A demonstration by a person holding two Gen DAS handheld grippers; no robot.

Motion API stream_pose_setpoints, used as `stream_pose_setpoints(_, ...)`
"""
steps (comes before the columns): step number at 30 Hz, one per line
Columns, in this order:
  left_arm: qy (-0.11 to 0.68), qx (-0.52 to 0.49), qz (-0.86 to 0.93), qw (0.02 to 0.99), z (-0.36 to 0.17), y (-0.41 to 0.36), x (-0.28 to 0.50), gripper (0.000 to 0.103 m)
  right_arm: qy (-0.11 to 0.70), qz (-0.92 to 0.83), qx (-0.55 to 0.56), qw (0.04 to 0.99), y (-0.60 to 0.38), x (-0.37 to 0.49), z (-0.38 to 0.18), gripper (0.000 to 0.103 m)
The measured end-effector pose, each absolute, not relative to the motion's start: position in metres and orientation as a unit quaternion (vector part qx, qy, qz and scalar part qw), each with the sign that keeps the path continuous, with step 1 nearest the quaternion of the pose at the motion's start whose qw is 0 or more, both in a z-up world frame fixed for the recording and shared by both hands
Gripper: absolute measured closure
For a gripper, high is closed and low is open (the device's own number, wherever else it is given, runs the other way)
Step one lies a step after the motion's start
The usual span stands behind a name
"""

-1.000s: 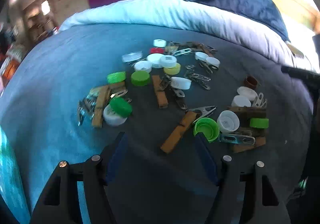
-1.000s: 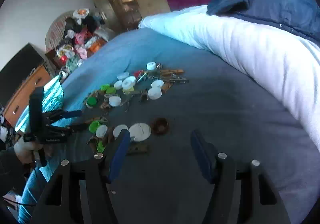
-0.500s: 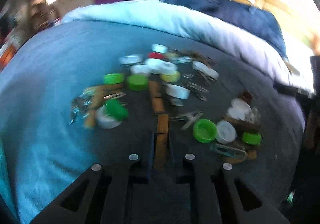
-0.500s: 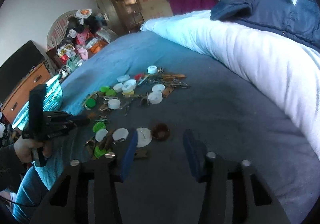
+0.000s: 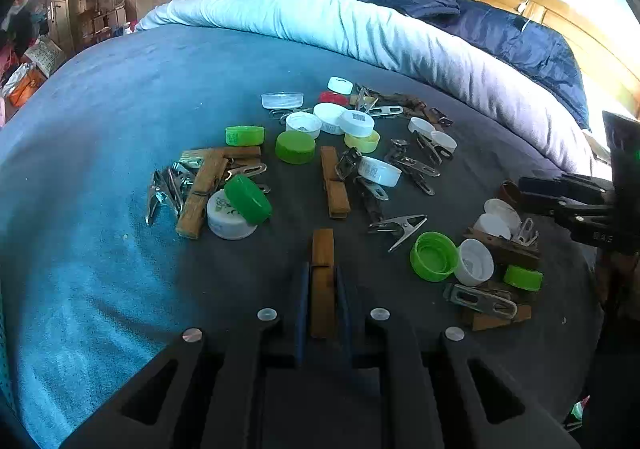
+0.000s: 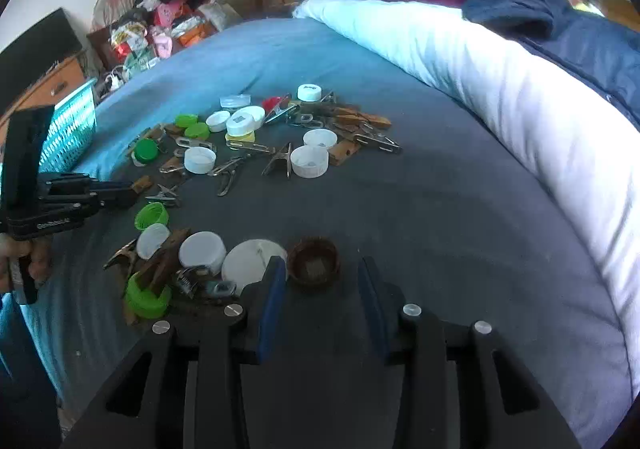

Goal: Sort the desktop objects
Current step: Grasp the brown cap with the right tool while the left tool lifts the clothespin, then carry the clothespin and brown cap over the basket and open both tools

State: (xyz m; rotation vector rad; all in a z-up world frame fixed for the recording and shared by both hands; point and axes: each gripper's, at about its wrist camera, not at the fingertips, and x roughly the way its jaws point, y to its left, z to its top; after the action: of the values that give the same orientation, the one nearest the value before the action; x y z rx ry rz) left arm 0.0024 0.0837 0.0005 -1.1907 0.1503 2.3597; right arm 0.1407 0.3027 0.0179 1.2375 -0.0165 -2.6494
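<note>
Bottle caps, wooden clothespins and metal clips lie scattered on a dark blue bedspread (image 5: pixel 120 97). My left gripper (image 5: pixel 322 273) is shut on a wooden clothespin (image 5: pixel 322 249) that sticks out forward between its fingers. From the right wrist view, that left gripper (image 6: pixel 120 193) is at the left, with the clothespin (image 6: pixel 142 183) at its tip. My right gripper (image 6: pixel 321 263) hangs low over the bed, its jaws closing around a brown cap (image 6: pixel 314 265). A gap still shows on the cap's right side. The left wrist view catches the right gripper (image 5: pixel 560 201) at the right edge beside the brown cap (image 5: pixel 508 191).
A green cap (image 5: pixel 434 256) and white cap (image 5: pixel 474 261) lie right of the held clothespin. White caps (image 6: pixel 202 252) and a green cap (image 6: pixel 146 299) crowd the brown cap's left. A rolled white duvet (image 6: pixel 500 81) borders the far side. A hand (image 6: pixel 24 257) holds the left gripper.
My left gripper's jaws closed on the wooden clothespin, which now points straight ahead. My right gripper came down toward the brown cap and its jaws narrowed around it.
</note>
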Motion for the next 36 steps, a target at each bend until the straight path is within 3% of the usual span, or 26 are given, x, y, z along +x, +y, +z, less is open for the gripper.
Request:
stream_pose_setpoints(5,0.062,-0.441,0.863,0.241,-0.003,0.086,0.000,0.088,0.014,-0.898,0.427,0.107,0.295,0.134,0.013,0.066)
stream_pose_setpoints(7,0.069,-0.439,0.864,0.237,-0.003,0.089,0.000,0.088,0.016,-0.898,0.428,0.102,0.295,0.134,0.014,0.074)
stream_pose_setpoints(13,0.081,-0.424,0.874,0.224,0.009,0.095,0.008,0.088,-0.014,-0.907,0.412,0.086,0.308,0.141,0.029,0.074)
stream_pose_setpoints(25,0.044,-0.351,0.917,0.186,0.104,0.065,0.030,0.088,0.038,-0.931,0.361,0.050,0.282,0.151,0.107,0.074)
stream_pose_setpoints(36,0.032,-0.278,0.948,0.150,0.177,0.000,0.067,0.088,0.039,-0.945,0.310,0.102,0.230,0.145,0.172,0.074)
